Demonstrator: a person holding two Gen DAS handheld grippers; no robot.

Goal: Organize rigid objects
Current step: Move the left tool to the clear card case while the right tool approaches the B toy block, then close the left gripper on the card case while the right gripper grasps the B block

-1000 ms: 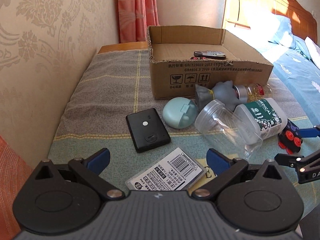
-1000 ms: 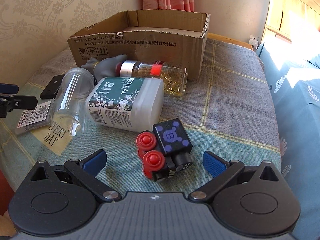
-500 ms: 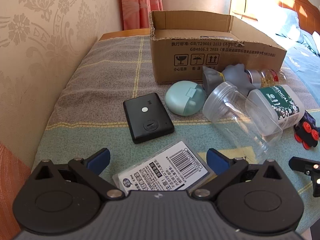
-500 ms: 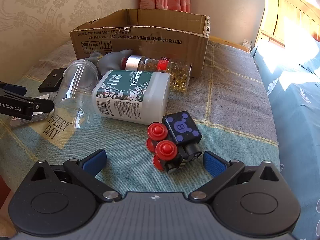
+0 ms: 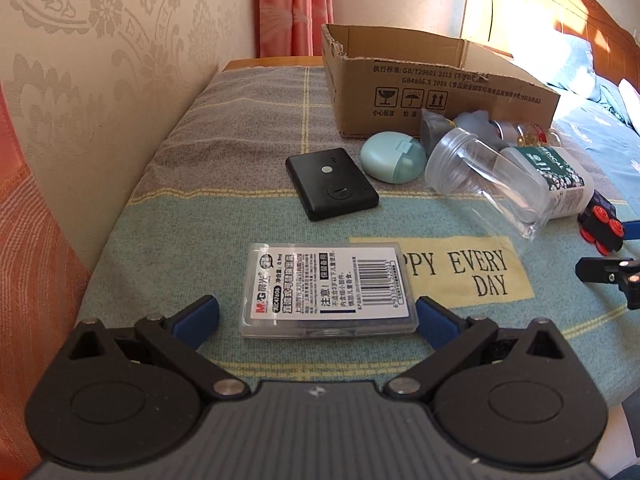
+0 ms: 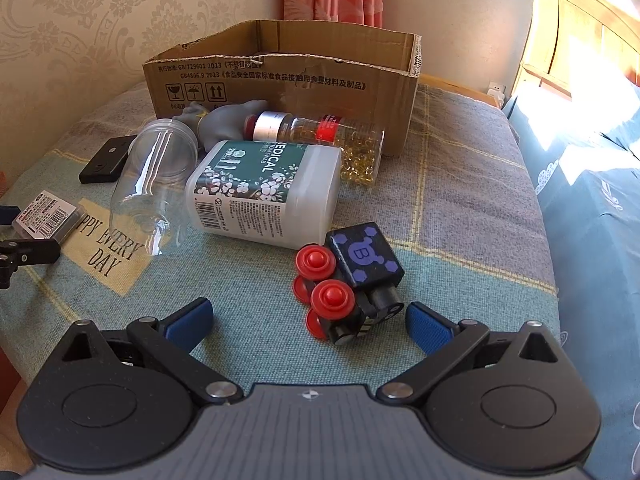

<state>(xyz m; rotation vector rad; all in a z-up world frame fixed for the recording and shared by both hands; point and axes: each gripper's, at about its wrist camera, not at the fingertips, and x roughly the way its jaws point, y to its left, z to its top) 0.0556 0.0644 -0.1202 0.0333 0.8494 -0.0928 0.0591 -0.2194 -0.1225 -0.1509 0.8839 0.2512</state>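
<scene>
The left gripper (image 5: 318, 314) is hanging spread wide around the flat case (image 5: 326, 290), its right pad almost touching one corner. The right gripper (image 6: 308, 320) is gaping around the toy (image 6: 348, 282). Both risk slipping: the case is lying low and thin, the toy is sitting crooked, and the box (image 6: 288, 80) is standing well beyond.

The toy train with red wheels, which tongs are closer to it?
Right. The right tongs are open around the toy train; the left tongs frame the clear labelled case, farther left.

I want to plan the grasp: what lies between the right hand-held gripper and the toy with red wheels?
Nothing: only bare cloth separates the open right hand-held gripper from the toy, seen in the right wrist view.
</scene>
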